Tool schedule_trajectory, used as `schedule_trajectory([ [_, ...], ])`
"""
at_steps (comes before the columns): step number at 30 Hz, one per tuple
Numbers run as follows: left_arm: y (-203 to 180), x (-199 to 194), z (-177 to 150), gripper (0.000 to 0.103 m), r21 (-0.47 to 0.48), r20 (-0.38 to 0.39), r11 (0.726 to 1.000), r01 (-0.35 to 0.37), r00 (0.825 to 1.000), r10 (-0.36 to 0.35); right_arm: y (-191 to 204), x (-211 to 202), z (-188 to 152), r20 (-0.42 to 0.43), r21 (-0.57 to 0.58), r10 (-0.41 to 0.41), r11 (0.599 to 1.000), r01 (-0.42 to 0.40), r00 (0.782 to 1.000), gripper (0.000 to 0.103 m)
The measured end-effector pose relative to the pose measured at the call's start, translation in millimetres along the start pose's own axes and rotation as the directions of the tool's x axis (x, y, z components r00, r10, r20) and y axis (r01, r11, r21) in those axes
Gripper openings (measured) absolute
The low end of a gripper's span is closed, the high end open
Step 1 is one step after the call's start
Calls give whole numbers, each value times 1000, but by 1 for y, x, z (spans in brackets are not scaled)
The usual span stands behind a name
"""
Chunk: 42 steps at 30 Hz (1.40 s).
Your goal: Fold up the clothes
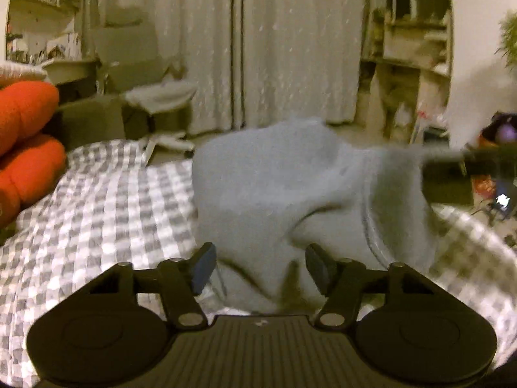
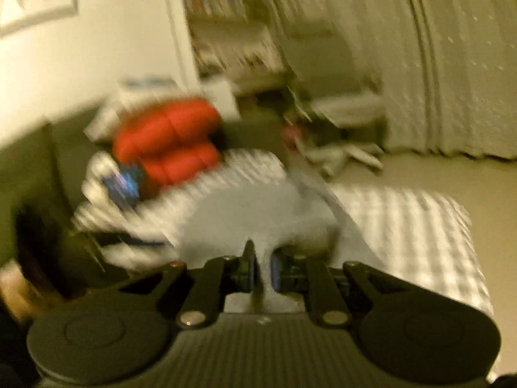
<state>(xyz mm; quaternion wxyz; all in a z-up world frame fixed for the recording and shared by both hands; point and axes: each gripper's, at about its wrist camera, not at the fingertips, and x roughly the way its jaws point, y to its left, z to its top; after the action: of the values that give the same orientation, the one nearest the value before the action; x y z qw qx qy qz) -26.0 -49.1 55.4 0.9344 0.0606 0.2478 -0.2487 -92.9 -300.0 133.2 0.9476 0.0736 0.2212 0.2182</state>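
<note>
left gripper (image 1: 260,266): fingers spread wide, nothing pinched; the soft grey knit garment (image 1: 290,190) sits bunched up right in front of and between them
right gripper (image 2: 261,270): fingers squeezed onto a fold of that same grey garment (image 2: 258,216), view is pretty blurry though
garment: heaped on the grey-and-white checked bed cover (image 1: 97,200), one corner pulled out to the right
further out: puffy orange cushions (image 1: 26,148) at the bed's left edge, pale curtains (image 1: 274,42) behind
</note>
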Motion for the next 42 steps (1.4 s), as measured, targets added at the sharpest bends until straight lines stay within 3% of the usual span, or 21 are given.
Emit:
schedule_trajectory([
  [1,-4,-4,1,86,19,17,1000,6,1000,-6,5,-2,12,31,6,34,999,-35,999,10],
  [3,-12,-13,3,96,56,52,998,17,998,-20,12,1,37,72,23,82,996,-84,994,10],
  [8,-35,-24,8,103,165,108,985,52,992,-71,37,22,77,74,28,188,981,-191,979,10],
  [12,-38,-18,17,102,166,139,986,-19,990,-4,61,41,103,60,21,278,960,-280,959,10],
  [14,-32,-18,20,83,154,154,985,-79,987,55,71,44,105,51,-19,295,956,-294,954,10],
  [16,-15,-22,21,36,104,154,986,-129,982,112,67,44,105,63,-28,265,964,-263,962,13],
  [17,-2,-25,21,28,54,153,991,-126,981,116,61,44,105,71,-24,241,971,-240,968,15],
  [18,13,-29,21,7,-9,152,994,-106,983,106,55,44,104,79,-19,217,976,-216,973,19],
  [20,50,-37,23,3,-167,162,985,-50,984,77,48,45,93,78,-23,180,984,-179,981,38],
  [22,76,-44,26,3,-258,183,965,-36,979,85,39,47,80,66,-24,161,987,-159,985,73],
  [23,85,-47,28,3,-282,189,959,-40,977,97,37,51,70,47,-42,149,988,-148,988,77],
  [28,103,-57,40,2,-316,209,946,-74,967,146,44,70,20,-61,-205,71,975,-82,996,84],
  [31,103,-69,51,2,-309,250,950,-41,961,123,59,81,0,-99,-321,36,945,-66,994,84],
  [33,97,-76,61,2,-277,276,961,-13,957,92,84,81,-4,-52,-437,15,899,-37,999,85],
  [35,82,-81,72,2,-232,290,973,0,955,69,112,79,-4,16,-559,12,829,-1,1000,94],
  [36,75,-83,77,2,-211,296,977,6,954,58,118,82,-1,23,-580,12,815,4,1000,102],
  [42,55,-85,86,2,-163,281,985,60,960,-12,149,97,14,55,-680,18,733,24,998,99],
])
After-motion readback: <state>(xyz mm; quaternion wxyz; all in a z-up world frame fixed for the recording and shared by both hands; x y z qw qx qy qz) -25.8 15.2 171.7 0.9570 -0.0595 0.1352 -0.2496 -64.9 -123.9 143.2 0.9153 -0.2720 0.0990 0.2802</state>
